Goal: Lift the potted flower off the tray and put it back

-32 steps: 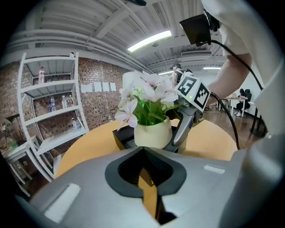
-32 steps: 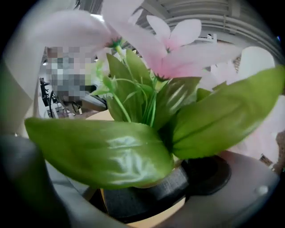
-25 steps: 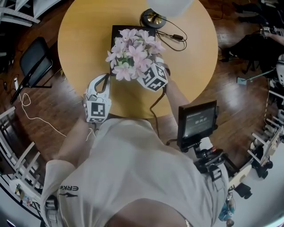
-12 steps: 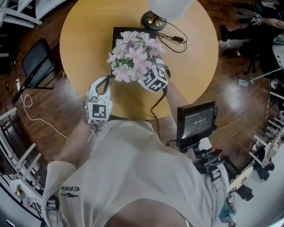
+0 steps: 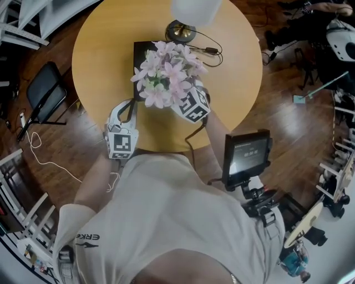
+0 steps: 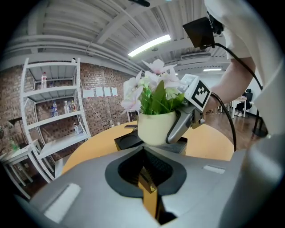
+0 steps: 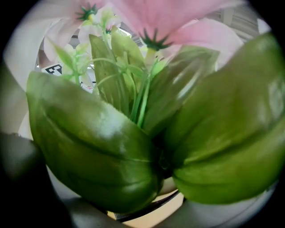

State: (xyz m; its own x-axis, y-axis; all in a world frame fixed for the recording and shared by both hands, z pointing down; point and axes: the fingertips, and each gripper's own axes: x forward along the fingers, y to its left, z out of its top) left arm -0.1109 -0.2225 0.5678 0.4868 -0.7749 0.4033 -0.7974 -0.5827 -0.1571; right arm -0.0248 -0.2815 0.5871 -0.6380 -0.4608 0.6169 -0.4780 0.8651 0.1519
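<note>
A cream pot of pink flowers (image 5: 166, 72) hangs just above the black tray (image 5: 138, 50) on the round yellow table (image 5: 100, 39). My right gripper (image 5: 186, 95) is shut on the pot's near side, its tips hidden under the blooms. The left gripper view shows the pot (image 6: 155, 128) clear of the tray (image 6: 130, 140), a grey finger (image 6: 180, 127) pressed on its side. Green leaves (image 7: 98, 151) fill the right gripper view. My left gripper (image 5: 130, 102) rests at the table's near edge, left of the pot, shut and holding nothing.
A lamp with a round dark base (image 5: 178, 31) and white shade (image 5: 194, 10) stands behind the tray, its cable (image 5: 213, 51) trailing right. A black chair (image 5: 41, 83) stands left of the table. A small screen (image 5: 247, 155) hangs by the person's right side.
The right gripper has raised the pot a little, and the flowers look slightly bigger and nearer. The left gripper has stayed at the table edge.
</note>
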